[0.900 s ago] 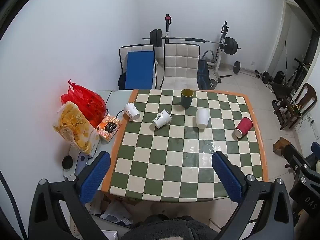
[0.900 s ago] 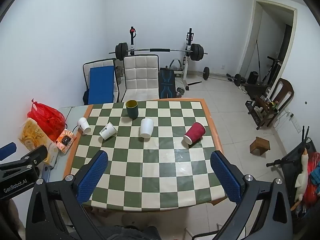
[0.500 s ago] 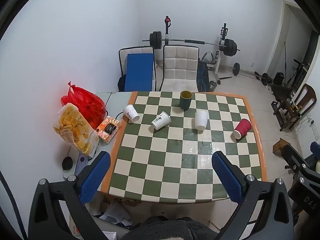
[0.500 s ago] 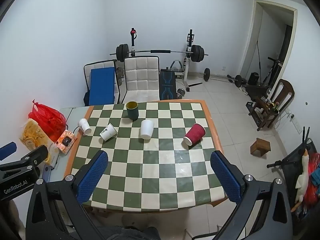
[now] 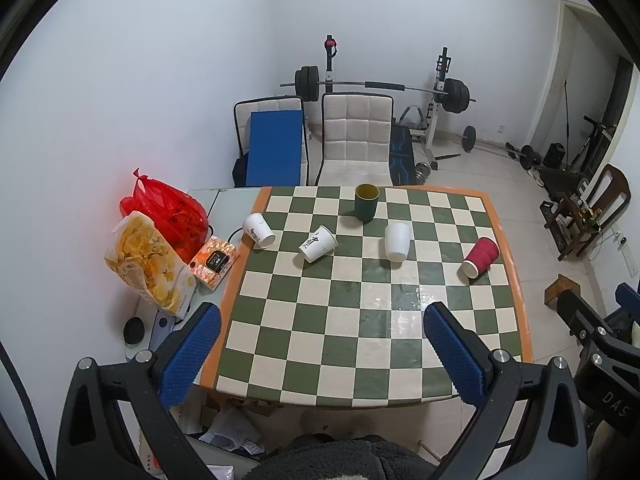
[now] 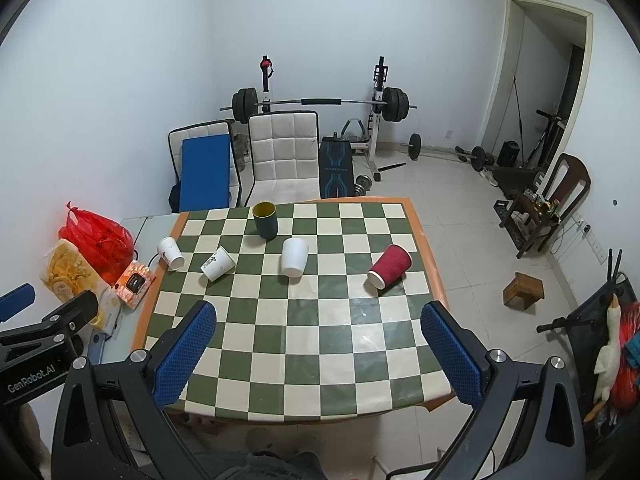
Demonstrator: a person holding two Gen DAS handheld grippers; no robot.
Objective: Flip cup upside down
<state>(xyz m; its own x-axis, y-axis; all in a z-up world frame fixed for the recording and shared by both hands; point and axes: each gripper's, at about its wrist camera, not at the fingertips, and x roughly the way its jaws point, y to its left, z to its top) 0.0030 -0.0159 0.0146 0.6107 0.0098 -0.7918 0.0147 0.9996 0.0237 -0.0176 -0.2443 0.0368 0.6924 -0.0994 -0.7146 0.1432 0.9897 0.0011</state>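
Several cups sit on the checkered table (image 5: 360,340) (image 6: 304,344). A dark green cup (image 5: 366,202) (image 6: 265,220) stands upright at the far edge. A plain white cup (image 5: 397,241) (image 6: 294,257), a red cup (image 5: 480,257) (image 6: 390,266) and two printed white paper cups (image 5: 318,243) (image 5: 258,230) (image 6: 217,263) (image 6: 170,253) lie on their sides. My left gripper (image 5: 320,352) and right gripper (image 6: 320,350) are both open and empty, held high above the table's near edge, far from all cups.
A red bag (image 5: 166,210), a snack bag (image 5: 146,260) and an orange box (image 5: 215,258) lie on a side surface left of the table. Two chairs (image 5: 356,136) and a barbell rack (image 5: 380,88) stand beyond it. A small wooden stool (image 6: 523,289) is on the floor at right.
Both views have shifted slightly; the table sits a little lower in the frames. The cups have not moved and both grippers stay open.
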